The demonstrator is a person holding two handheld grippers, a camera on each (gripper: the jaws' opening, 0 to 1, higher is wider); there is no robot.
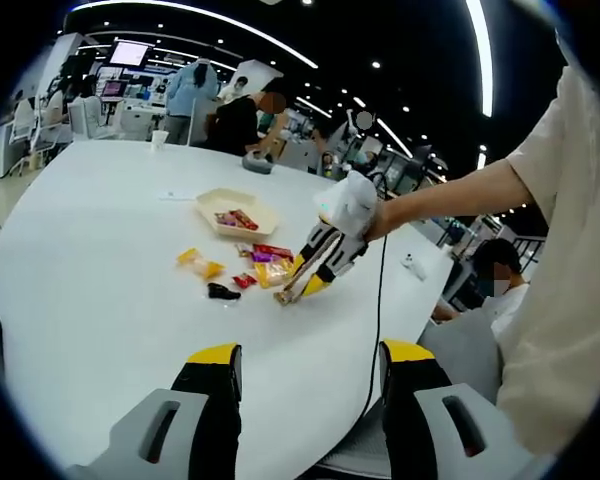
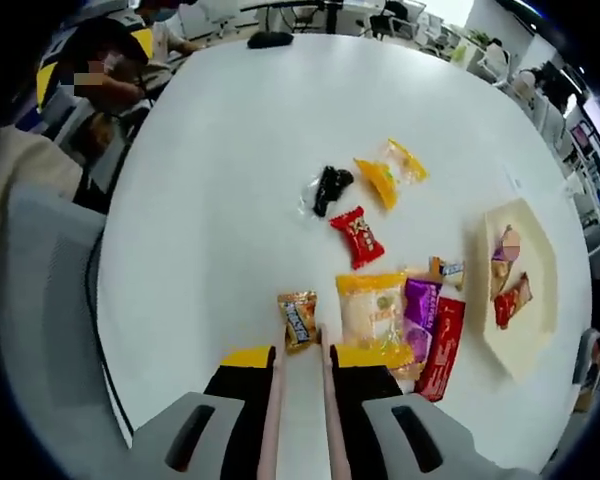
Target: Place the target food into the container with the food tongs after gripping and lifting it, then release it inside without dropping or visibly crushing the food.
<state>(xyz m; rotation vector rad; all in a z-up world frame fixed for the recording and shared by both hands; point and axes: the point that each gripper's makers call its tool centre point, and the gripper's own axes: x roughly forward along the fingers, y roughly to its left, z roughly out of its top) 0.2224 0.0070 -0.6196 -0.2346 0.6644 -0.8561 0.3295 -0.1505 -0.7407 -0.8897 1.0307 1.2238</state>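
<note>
My right gripper [image 2: 308, 357] is shut on the pale food tongs [image 2: 276, 400], whose two arms run forward between the jaws. The tong tips reach the near end of a small orange snack packet [image 2: 298, 318] lying on the white table [image 2: 210, 180]; whether they pinch it I cannot tell. Beside it lie a yellow packet [image 2: 373, 305], a purple one [image 2: 420, 310] and a long red one [image 2: 442, 350]. The beige tray [image 2: 535, 250] holds several wrapped snacks. My left gripper [image 1: 312, 355] is open and holds nothing. From there the right gripper [image 1: 320, 265] and tongs [image 1: 292, 285] slant down onto the snack pile.
A small red packet [image 2: 358, 235], a black packet [image 2: 328, 188] and an orange-yellow one [image 2: 390, 172] lie farther out. A cable [image 1: 380, 300] hangs over the table edge. Seated and standing people ring the table's far side, and a person's arm [image 1: 460, 195] holds the right gripper.
</note>
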